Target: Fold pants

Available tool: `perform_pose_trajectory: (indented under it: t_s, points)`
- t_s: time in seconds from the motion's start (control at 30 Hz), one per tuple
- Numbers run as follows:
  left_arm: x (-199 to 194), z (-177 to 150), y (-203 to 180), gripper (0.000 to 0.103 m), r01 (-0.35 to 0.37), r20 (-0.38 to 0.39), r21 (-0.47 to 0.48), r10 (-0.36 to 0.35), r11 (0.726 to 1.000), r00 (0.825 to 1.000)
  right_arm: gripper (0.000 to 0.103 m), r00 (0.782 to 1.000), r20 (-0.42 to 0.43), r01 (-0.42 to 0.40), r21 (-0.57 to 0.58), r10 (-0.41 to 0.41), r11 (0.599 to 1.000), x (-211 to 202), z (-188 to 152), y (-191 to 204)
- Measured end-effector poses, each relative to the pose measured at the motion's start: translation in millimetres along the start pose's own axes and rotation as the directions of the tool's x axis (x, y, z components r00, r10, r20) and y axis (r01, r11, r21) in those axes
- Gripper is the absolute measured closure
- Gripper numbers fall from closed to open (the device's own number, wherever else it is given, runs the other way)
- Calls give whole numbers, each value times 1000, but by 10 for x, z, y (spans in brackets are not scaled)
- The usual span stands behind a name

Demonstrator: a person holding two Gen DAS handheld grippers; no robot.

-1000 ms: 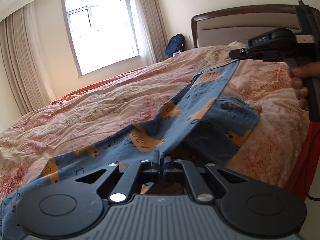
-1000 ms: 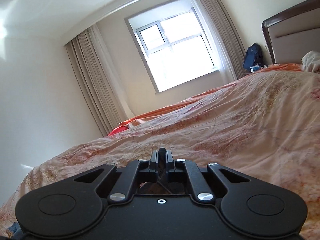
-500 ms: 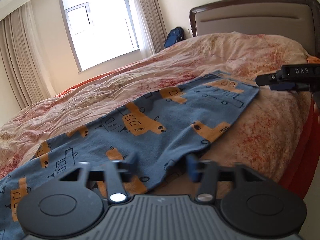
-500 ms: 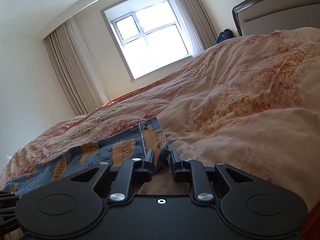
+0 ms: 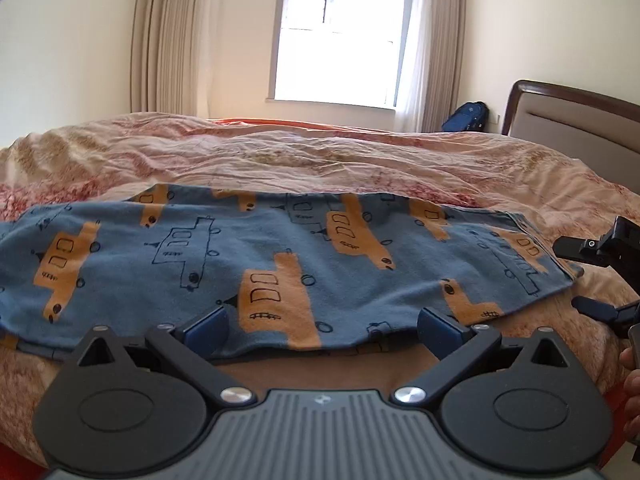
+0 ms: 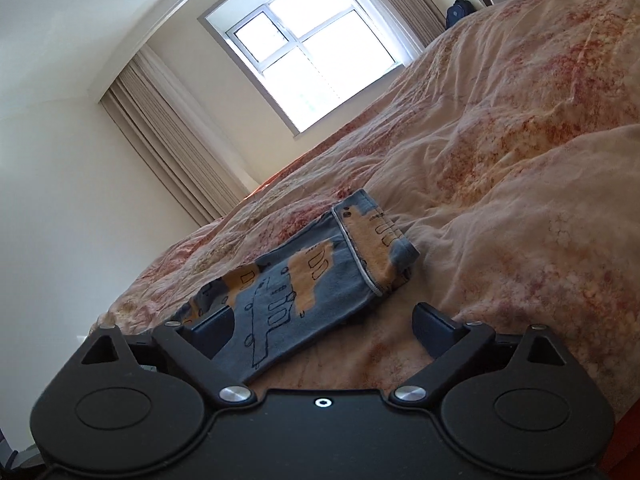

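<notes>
Blue pants (image 5: 256, 264) printed with orange vehicles lie flat across the bed, folded lengthwise, one end at the right. My left gripper (image 5: 324, 326) is open at their near edge; the cloth lies loose between its blue pads (image 5: 208, 326), not pinched. In the left wrist view my right gripper (image 5: 580, 276) stands at the pants' right end, jaws wide. In the right wrist view that end of the pants (image 6: 320, 272) lies on the quilt. My right gripper (image 6: 324, 324) has its jaws opening, the cloth resting between them, free of the pads.
The pink floral quilt (image 5: 360, 160) covers the whole bed. A padded headboard (image 5: 580, 124) stands at the right, a blue backpack (image 5: 466, 116) beside it. Window and curtains are behind. A person's fingers (image 5: 632, 384) show at the right edge. The red sheet edge hangs at the front.
Both grippers let go of the pants: a second ago each was shut on cloth held up, now both stand wide and the pants lie flat on the quilt. Both views rolled.
</notes>
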State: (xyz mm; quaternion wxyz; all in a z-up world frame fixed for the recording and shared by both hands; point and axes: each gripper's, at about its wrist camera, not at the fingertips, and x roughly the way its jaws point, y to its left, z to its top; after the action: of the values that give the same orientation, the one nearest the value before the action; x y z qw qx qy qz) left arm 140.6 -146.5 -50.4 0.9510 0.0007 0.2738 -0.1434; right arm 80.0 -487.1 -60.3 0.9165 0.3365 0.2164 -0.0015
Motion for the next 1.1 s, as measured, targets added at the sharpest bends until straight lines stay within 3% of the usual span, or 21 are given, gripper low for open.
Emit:
perform_pose_trajectory:
  t_s: [0.13,0.2,0.23,0.27,0.33,0.43,0.57,0.67,0.73,0.8,0.83,0.87,0.97,1.1]
  points:
    - [-21,-1,53,0,-36,4,-25,36,999,999,0,998,54,39,79,-44,996,115,-29,14]
    - [-43,-9,78,0,-43,2,-41,43,998,999,4,993,97,50,116,-61,992,131,-44,26]
    - [-61,-22,90,0,-47,2,-49,47,998,999,20,988,138,45,145,-65,988,104,-63,19]
    - [-75,-32,104,0,-50,3,-55,51,997,999,43,980,188,27,188,-63,982,58,-76,-16]
    - [-90,-46,128,0,-63,2,-61,63,996,998,63,974,221,0,246,-56,969,6,-105,-83]
    - [-88,-36,153,0,-80,3,-71,80,994,997,64,975,208,24,239,-76,971,-5,-170,-114]
    - [-90,-18,191,0,-98,10,-84,100,992,995,56,976,195,61,165,-93,984,71,-177,-34]
    - [-87,-29,219,0,-115,7,-90,116,989,993,48,972,222,30,214,-78,976,108,-172,-84]
    - [-80,-36,240,0,-127,1,-96,128,987,992,48,966,249,2,260,-69,966,113,-171,-119]
    - [-78,-32,255,0,-140,-5,-107,141,984,990,61,962,263,3,277,-79,961,126,-160,-128]
    - [-78,-24,266,0,-149,-8,-115,149,982,989,78,961,255,31,282,-106,959,148,-159,-132]
    - [-81,-17,277,0,-157,-9,-124,157,980,988,89,961,244,54,295,-130,954,179,-157,-154]
    - [-112,4,318,0,-168,-9,-141,168,976,986,92,959,260,19,346,-115,938,149,-159,-258]
    - [-225,22,436,0,-173,5,-172,177,970,984,93,947,301,15,303,-111,953,18,5,-241]
